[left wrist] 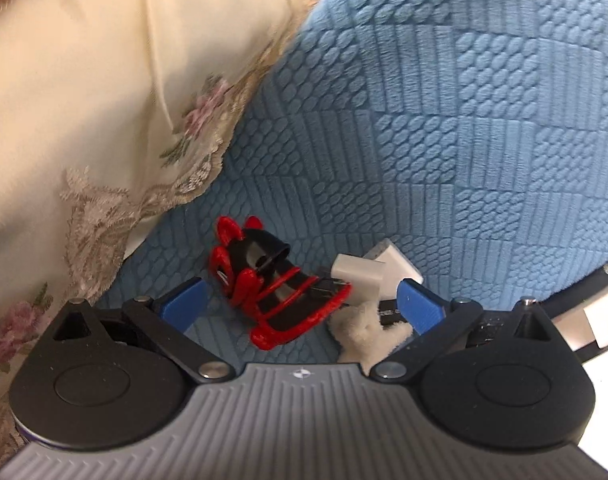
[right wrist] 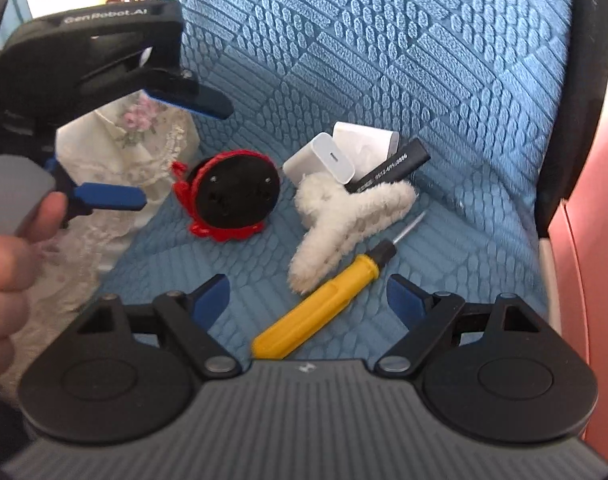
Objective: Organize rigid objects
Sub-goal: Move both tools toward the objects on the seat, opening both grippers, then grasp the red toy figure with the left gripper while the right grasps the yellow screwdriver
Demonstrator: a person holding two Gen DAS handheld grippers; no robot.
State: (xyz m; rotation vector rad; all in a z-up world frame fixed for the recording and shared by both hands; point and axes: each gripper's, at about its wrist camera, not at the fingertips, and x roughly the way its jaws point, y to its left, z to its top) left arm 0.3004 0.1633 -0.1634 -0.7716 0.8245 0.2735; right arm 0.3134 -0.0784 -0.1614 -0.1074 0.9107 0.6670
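On a blue quilted cushion [right wrist: 384, 40] lies a small heap of objects. In it are a red-and-black round piece [right wrist: 233, 196], two white charger blocks [right wrist: 324, 158] [right wrist: 364, 140], a printed black stick [right wrist: 388, 168], a fluffy white claw clip [right wrist: 344, 216] and a yellow screwdriver [right wrist: 324, 300]. My right gripper [right wrist: 308, 292] is open low over the cushion; the screwdriver's handle lies between its blue fingers, untouched. My left gripper [left wrist: 299, 304] is open too. The red-and-black piece [left wrist: 279, 280] sits between its fingers, with a charger block [left wrist: 358, 274] and the clip [left wrist: 360, 336] by the right finger.
A cream lace cloth with flowers [left wrist: 103, 120] covers the cushion's left side. A black curved rim [right wrist: 580, 80] bounds the cushion on the right, with a pink surface [right wrist: 600, 240] beyond. A person's hand [right wrist: 7, 248] holds the left gripper [right wrist: 183, 156] at the left.
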